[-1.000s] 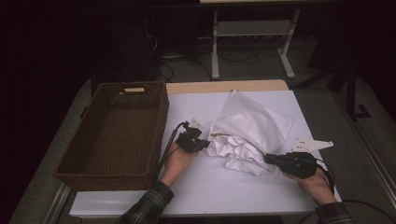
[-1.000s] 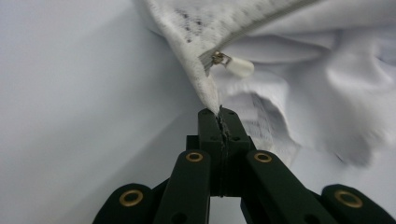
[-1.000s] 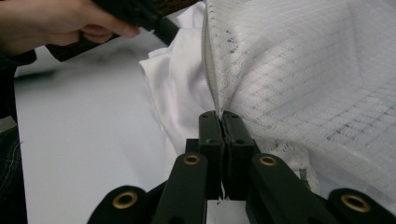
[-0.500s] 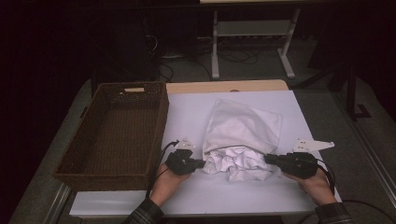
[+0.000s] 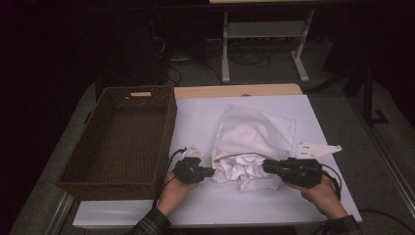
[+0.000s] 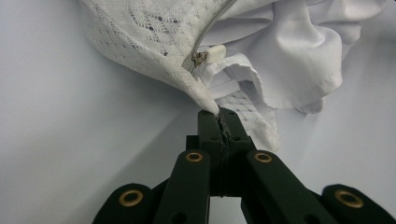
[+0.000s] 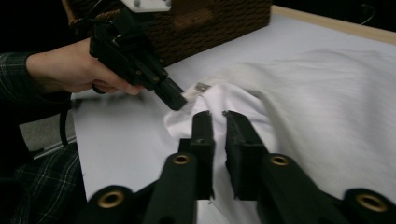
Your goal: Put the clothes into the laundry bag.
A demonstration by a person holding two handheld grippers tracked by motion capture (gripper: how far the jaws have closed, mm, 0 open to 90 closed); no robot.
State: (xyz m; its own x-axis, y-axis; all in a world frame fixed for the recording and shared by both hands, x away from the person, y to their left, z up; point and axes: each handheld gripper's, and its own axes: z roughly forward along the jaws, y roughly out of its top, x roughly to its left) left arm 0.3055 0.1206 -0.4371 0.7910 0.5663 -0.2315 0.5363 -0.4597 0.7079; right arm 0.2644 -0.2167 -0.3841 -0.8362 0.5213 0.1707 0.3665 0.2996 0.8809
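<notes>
A white mesh laundry bag (image 5: 257, 128) lies on the white table, its zipped mouth toward the near edge. Crumpled white cloth (image 5: 244, 170) spills from the mouth. My left gripper (image 5: 211, 172) is shut on the bag's lace edge (image 6: 205, 95), just below the zipper pull (image 6: 210, 54). My right gripper (image 5: 265, 165) points at the cloth from the right. Its jaws have just been opening a little and stand a narrow gap apart (image 7: 217, 113), with nothing pinched between them. In the right gripper view the left gripper (image 7: 179, 101) holds the bag's corner.
A brown wicker basket (image 5: 166, 122) stands empty on the table's left side, close behind the left hand. A bare strip of white tabletop (image 5: 195, 115) lies between basket and bag. A metal stand (image 5: 264, 34) and cables sit on the dark floor beyond.
The left gripper has drawn the bag's edge toward the near edge of the table. The bag has sunk from a raised peak to lie flatter. The right gripper has lifted slightly.
</notes>
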